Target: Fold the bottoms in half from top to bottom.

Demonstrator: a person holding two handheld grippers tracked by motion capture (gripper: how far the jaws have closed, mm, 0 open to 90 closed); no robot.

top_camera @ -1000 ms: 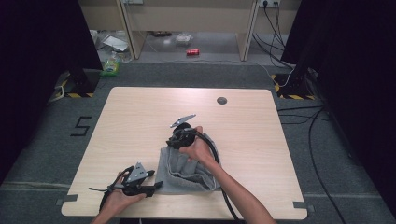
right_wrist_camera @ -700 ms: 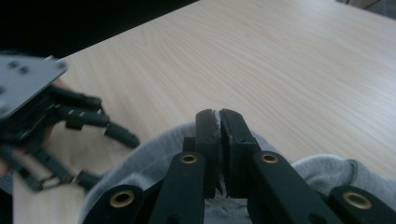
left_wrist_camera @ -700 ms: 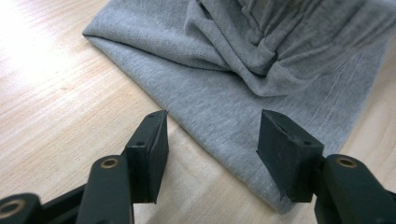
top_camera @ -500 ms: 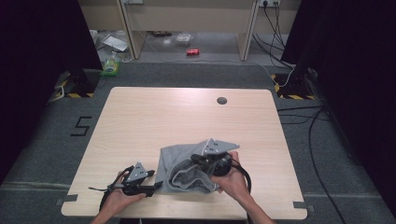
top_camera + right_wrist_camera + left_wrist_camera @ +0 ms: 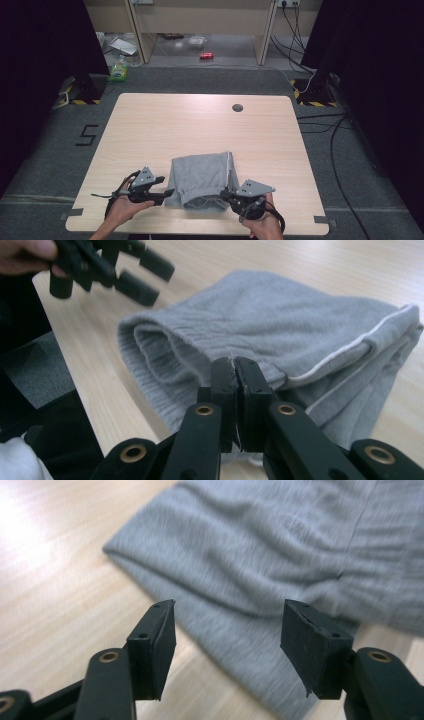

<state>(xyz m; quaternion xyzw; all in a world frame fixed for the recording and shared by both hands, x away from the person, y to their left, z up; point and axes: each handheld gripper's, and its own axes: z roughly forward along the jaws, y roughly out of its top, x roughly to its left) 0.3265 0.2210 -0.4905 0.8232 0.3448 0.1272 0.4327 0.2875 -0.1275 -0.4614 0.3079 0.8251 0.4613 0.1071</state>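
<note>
The pale wooden bench [image 5: 200, 125] has a wide bare stretch across its far half, broken by a small dark round grommet [image 5: 237, 107] toward the far right, with free strips of wood on either side of the cloth. A folded grey sweatshirt-like fabric garment with ribbed hem [image 5: 202, 180] lies near the bench's near edge, about midway between the two hands, its ribbed end toward the person and almost at the lip. The left tongs [image 5: 167, 192] sit just beside the garment's left border, low over the wood; in the left gripper view the jaws stand apart and have just been widening, with the grey fold's edge lying beyond and below the gap and the pads pressing on nothing. The right tongs [image 5: 223, 195] are at the garment's near right corner; in the right gripper view the jaws are pressed together with a thin pale strip of the cloth [image 5: 250, 340] caught at the tips, right on the ribbed hem. Beyond the bench, a dark grey carpeted floor [image 5: 350, 165] surrounds it, with black cables [image 5: 325, 125] to the right.
</note>
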